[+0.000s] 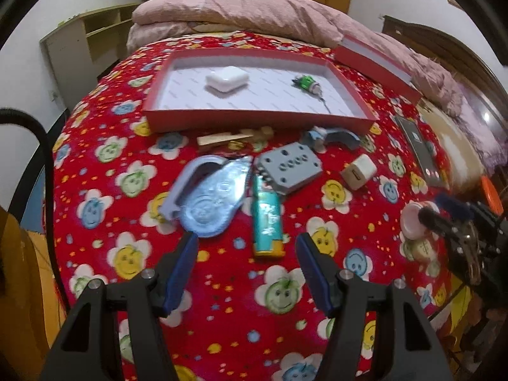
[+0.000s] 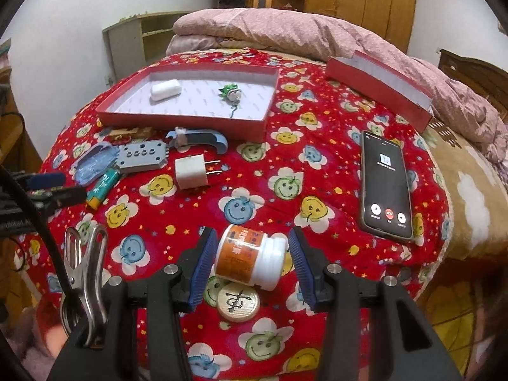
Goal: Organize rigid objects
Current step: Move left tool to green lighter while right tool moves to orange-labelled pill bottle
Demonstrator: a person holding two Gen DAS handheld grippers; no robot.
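Observation:
A red box tray (image 1: 254,123) (image 2: 177,121) lies on the bed with a white case (image 1: 226,80) (image 2: 165,89) and a small green toy (image 1: 305,83) (image 2: 231,92) inside. My left gripper (image 1: 247,242) is open just short of a teal lighter (image 1: 267,219) (image 2: 102,188), with a blue tape dispenser (image 1: 209,200) to its left. My right gripper (image 2: 250,243) is open around a lying white pill bottle (image 2: 250,258) with an orange label; the pads do not touch it. A wooden chess piece (image 2: 238,301) lies below the bottle.
A grey plate with holes (image 1: 290,166) (image 2: 141,156), a white charger plug (image 1: 358,171) (image 2: 192,173), a blue-grey curved part (image 1: 331,137) (image 2: 203,138) and wooden pieces (image 1: 235,138) lie before the tray. A phone (image 2: 385,185) lies right. The red lid (image 2: 379,87) rests by the pink quilt (image 2: 285,31). A metal clip (image 2: 84,273) sits left.

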